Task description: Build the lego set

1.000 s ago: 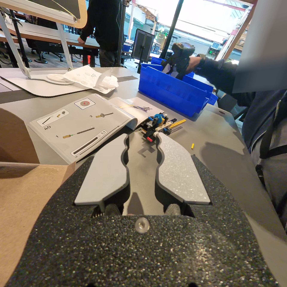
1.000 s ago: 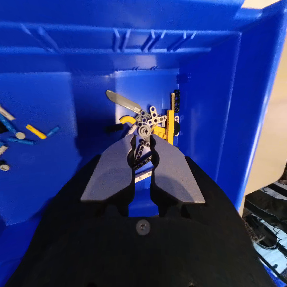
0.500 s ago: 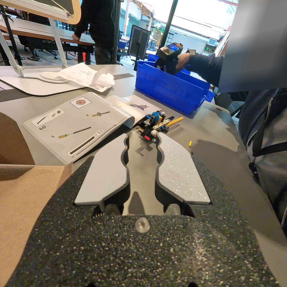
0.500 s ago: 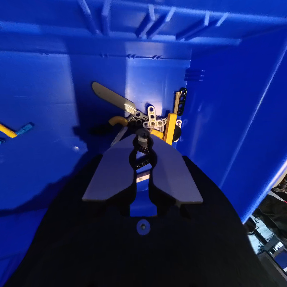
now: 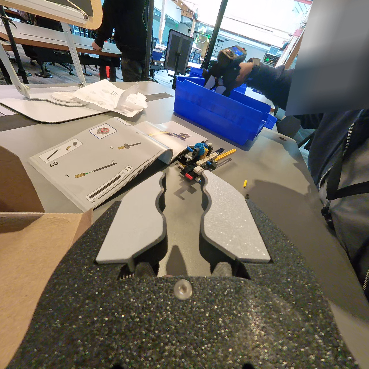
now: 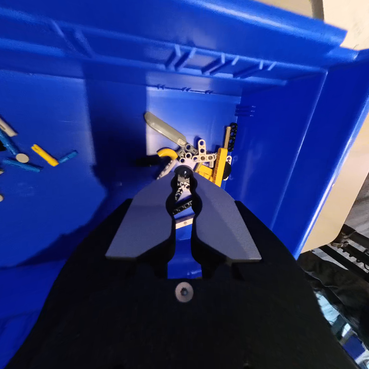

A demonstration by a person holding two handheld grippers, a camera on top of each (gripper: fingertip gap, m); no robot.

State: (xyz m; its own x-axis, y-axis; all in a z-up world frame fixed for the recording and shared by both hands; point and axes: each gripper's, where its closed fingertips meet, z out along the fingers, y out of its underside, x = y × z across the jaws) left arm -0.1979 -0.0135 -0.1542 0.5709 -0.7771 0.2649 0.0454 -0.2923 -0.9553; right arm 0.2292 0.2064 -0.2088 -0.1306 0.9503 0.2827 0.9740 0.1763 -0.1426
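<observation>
In the left wrist view my left gripper [image 5: 183, 175] is open and empty, low over the grey table, just short of the partly built lego model [image 5: 199, 159]. The model is black, white, yellow and blue, with a blue gear on top. My right gripper [image 6: 183, 176] is inside the blue bin [image 6: 279, 159], shut on a small dark grey round piece [image 6: 183, 172]. Past its tips lies a corner pile: a grey blade [image 6: 165, 129], a white T-shaped beam [image 6: 201, 153] and a yellow beam [image 6: 219, 165]. The right gripper also shows in the left wrist view [image 5: 225, 75].
An open instruction booklet [image 5: 99, 159] lies left of the model. The blue bin [image 5: 219, 113] stands behind it. A cardboard box [image 5: 30, 239] is at near left. A small yellow piece [image 5: 245, 183] lies on the table at right. Loose yellow [image 6: 45, 155] and blue pieces [image 6: 22, 165] lie at the bin's left. About 50 cm separates my left fingertips from my right. My right gripper's tips are some 5 cm from the grey blade [image 6: 165, 129].
My right gripper has shut on the round grey piece and drawn back a little from the pile. The left gripper has stayed open and nearly still.
</observation>
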